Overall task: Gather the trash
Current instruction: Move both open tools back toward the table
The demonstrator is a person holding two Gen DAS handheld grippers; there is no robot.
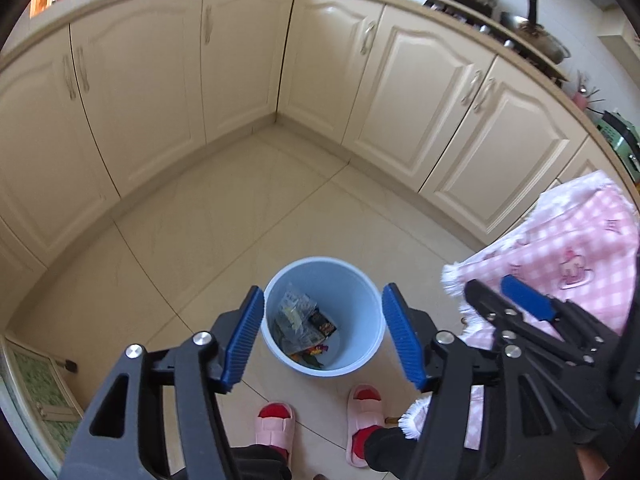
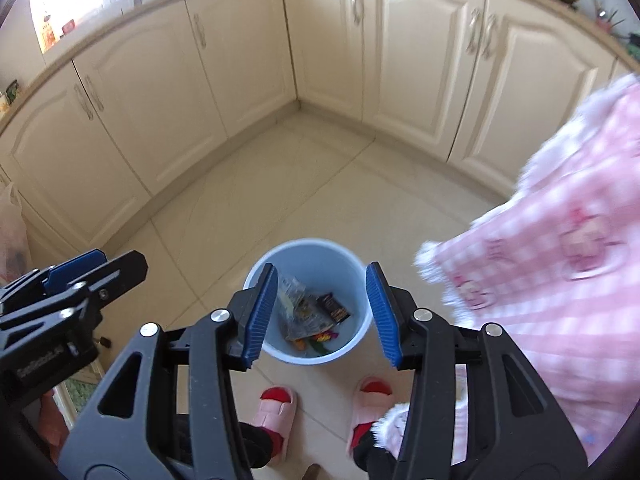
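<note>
A light blue trash bin (image 1: 352, 300) (image 2: 320, 264) stands on the tiled floor, straight below both grippers. Inside it lie crumpled clear wrappers (image 1: 294, 316) (image 2: 294, 300), a small dark packet (image 1: 324, 324) (image 2: 334, 306) and colourful scraps at the bottom. My left gripper (image 1: 323, 336) hangs well above the bin, open, with nothing between its blue pads. My right gripper (image 2: 322, 314) is also high over the bin, open and empty. Each shows in the other's view: the right gripper (image 1: 496, 294) at the right, the left gripper (image 2: 108, 266) at the left.
A pink checked cloth (image 1: 560, 248) (image 2: 560, 240) with white fringe hangs close on the right. A person's feet in pink slippers (image 1: 276, 428) (image 2: 280, 404) stand just before the bin. Cream cabinets (image 1: 240, 60) form a corner behind. A plastic bag (image 2: 10, 232) sits at far left.
</note>
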